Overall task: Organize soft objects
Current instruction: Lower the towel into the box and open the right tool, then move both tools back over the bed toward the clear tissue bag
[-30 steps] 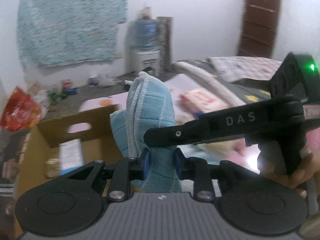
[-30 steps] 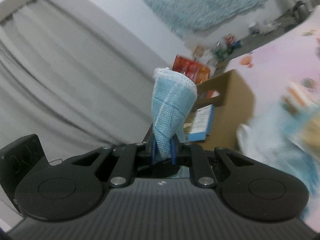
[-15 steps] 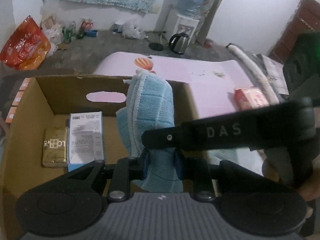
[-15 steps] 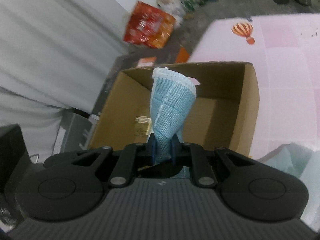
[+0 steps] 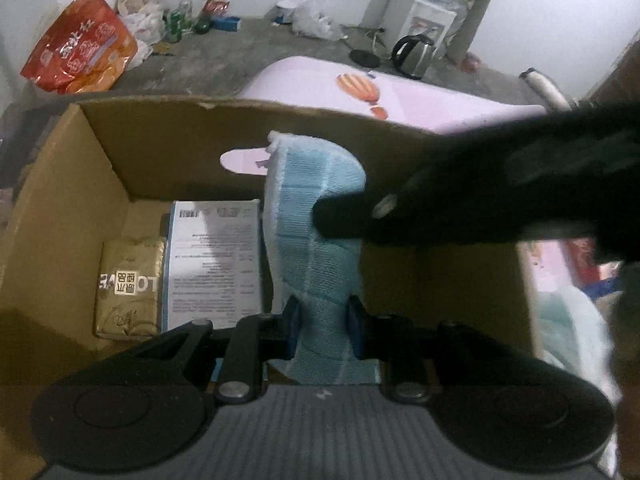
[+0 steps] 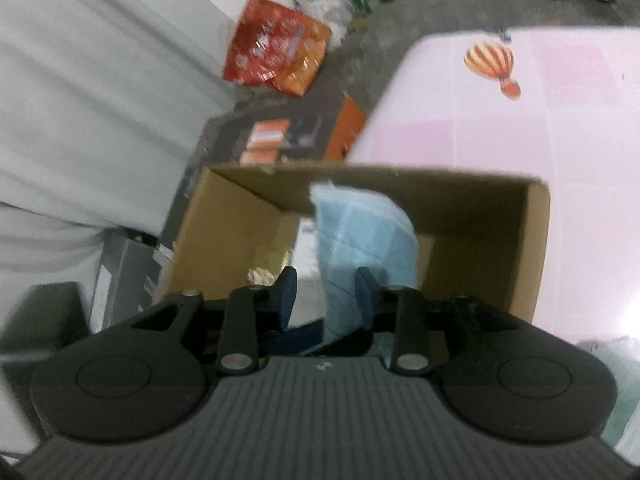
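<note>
My left hand-held gripper (image 5: 323, 324) is clamped on a light blue checked cloth (image 5: 316, 236), its blue pads pressed against the fabric from both sides. The cloth stands up from the jaws in a loose folded column with a white stitched edge at its top, and it hangs over the open cardboard box (image 5: 68, 184). Inside the box, on its floor to the left of the cloth, lie a gold foil packet (image 5: 130, 286) and, just beside it on the right, a white and blue printed carton (image 5: 214, 260). The far wall of the box has an oval handle cut-out (image 5: 242, 160) just left of the cloth's top.

My right hand-held gripper (image 6: 326, 294) comes in from the right over the same box; in the left view it is a dark blurred bar crossing in front of the cloth's right side. Its jaws are opening: the cloth (image 6: 364, 248) is still between them, lying against the right pad with a clear gap at the left pad, so the pinch is off.

The box sits at the near left edge of a pink surface (image 5: 420, 100) printed with an orange hot-air balloon (image 5: 358, 86). Beyond it on the grey floor are a red and orange snack bag (image 5: 80, 46), some cans, and an electric kettle (image 5: 414, 56). At the far right edge of the left view more pale blue fabric (image 5: 572, 328) lies outside the box.
</note>
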`<act>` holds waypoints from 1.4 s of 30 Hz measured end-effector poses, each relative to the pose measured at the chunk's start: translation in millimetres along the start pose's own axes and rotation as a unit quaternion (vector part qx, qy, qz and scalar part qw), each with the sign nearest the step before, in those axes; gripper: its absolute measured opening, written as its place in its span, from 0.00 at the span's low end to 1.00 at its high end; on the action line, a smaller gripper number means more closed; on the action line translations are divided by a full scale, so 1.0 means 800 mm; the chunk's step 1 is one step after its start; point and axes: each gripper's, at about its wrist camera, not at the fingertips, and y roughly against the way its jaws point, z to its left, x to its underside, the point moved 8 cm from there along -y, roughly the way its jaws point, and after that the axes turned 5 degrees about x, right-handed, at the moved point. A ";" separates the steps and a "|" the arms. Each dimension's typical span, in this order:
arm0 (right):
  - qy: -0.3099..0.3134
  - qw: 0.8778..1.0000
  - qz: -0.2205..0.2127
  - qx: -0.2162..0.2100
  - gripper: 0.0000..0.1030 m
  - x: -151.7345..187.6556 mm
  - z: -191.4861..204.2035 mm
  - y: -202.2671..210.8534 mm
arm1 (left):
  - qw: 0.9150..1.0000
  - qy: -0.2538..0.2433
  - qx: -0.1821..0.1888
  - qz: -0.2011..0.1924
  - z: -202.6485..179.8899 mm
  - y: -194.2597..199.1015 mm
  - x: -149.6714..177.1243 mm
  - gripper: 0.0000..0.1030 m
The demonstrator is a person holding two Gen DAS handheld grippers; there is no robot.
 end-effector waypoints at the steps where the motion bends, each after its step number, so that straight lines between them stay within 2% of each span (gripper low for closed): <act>1: -0.001 1.000 -0.008 -0.006 0.31 -0.003 0.000 0.006 | 1.000 0.001 -0.004 0.003 0.002 -0.003 0.000 0.24; 6: -0.009 0.999 -0.043 -0.023 0.31 -0.012 -0.011 0.040 | 0.999 -0.014 -0.038 0.029 -0.001 -0.025 0.003 0.26; 11: -0.013 0.997 -0.068 -0.029 0.32 -0.008 -0.029 0.075 | 0.997 -0.018 -0.066 0.046 -0.007 -0.040 0.007 0.34; 13: -0.014 0.997 -0.076 -0.032 0.32 -0.002 -0.036 0.090 | 0.996 -0.022 -0.070 0.047 -0.012 -0.039 0.008 0.42; 18: -0.019 0.994 -0.102 -0.045 0.34 0.010 -0.049 0.133 | 0.998 -0.009 -0.054 0.035 -0.024 -0.021 0.012 0.78; 20: -0.020 0.992 -0.116 -0.051 0.38 0.016 -0.053 0.153 | 0.998 -0.006 -0.058 0.025 -0.025 -0.010 0.011 0.83; 24: -0.023 0.987 -0.147 -0.065 0.43 0.031 -0.063 0.197 | 0.999 0.013 -0.050 0.012 -0.029 0.021 0.012 0.83; 31: -0.025 0.977 -0.202 -0.068 0.54 0.088 -0.107 0.298 | 0.997 0.018 -0.054 -0.049 -0.041 0.104 0.020 0.91; 36: -0.034 0.967 -0.250 -0.042 0.67 0.157 -0.164 0.380 | 0.995 -0.022 -0.011 -0.092 -0.086 0.175 0.047 0.94; 39: -0.051 0.960 -0.276 -0.024 0.72 0.210 -0.205 0.420 | 0.989 -0.055 0.012 -0.138 -0.121 0.215 0.071 0.97; 42: -0.078 0.954 -0.290 -0.018 0.75 0.268 -0.243 0.440 | 0.978 -0.099 0.031 -0.180 -0.159 0.242 0.103 0.99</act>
